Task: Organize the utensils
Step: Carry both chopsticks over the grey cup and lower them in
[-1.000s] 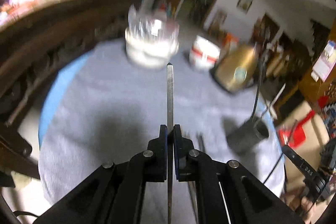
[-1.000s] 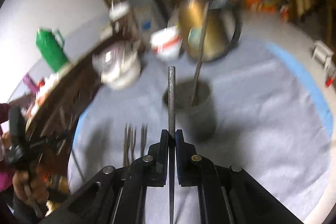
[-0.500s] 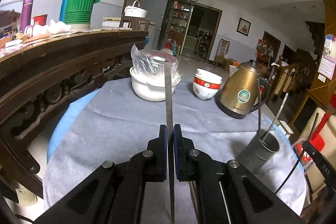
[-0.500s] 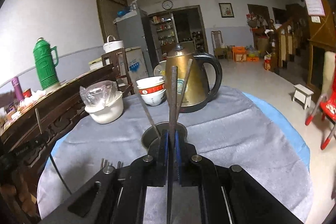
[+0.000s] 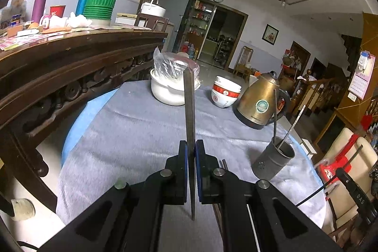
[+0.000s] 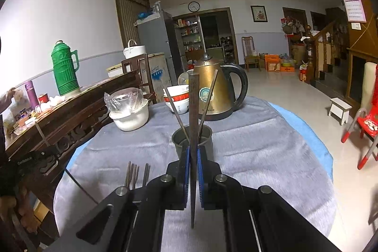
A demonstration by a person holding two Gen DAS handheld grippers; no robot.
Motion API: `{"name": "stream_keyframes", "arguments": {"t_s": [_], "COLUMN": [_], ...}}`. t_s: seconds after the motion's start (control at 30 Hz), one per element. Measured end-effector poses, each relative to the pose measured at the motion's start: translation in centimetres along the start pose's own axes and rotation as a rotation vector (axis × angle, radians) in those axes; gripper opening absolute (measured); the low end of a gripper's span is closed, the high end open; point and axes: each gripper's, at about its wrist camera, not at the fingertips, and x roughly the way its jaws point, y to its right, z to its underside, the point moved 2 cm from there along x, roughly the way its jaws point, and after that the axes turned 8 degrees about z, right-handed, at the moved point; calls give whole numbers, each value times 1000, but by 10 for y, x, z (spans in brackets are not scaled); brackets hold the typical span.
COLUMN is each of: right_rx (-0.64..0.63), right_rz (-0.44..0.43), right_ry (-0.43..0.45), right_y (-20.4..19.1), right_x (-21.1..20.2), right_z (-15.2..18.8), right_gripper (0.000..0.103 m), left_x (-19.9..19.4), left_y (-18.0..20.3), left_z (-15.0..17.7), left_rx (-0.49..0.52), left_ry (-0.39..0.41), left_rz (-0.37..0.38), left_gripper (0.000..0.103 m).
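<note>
On the grey-cloth tabletop (image 6: 259,157), both tongs are clamped on metal chopsticks. Left tongs (image 5: 191,152) grip one chopstick (image 5: 189,105) pointing up and forward, above the cloth. Right tongs (image 6: 193,157) grip a second chopstick (image 6: 193,110), its shaft lined up over the mouth of the grey metal holder cup (image 6: 205,134); can't tell if it touches. Two chopsticks (image 6: 208,100) already stand tilted in the cup. More loose chopsticks (image 6: 134,174) lie on the cloth left of the right tongs. Brass kettle (image 6: 212,96), stacked bowls (image 6: 177,98) and a white pot (image 6: 132,117) sit behind the cup.
</note>
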Motion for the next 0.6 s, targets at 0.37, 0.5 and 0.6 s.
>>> {"name": "stream_keyframes", "arguments": {"t_s": [0.37,0.5,0.6], "right_rx": [16,25,38], "right_rz": [-11,-21,-27], "right_ry": [34,91,146], "right_y": [5,7,9], "right_x": [-7,-15,-21], "right_z": [-14,-33,-52], "right_gripper": [7,7,7], "left_x": [-12,-16,-14], "left_y": [17,28,46], "left_z": [-14,-30,-45], "left_rx": [-6,-27,-24], "left_ry": [39,61,78], "left_rz": [57,108,161], "left_gripper": [6,6,6]}}
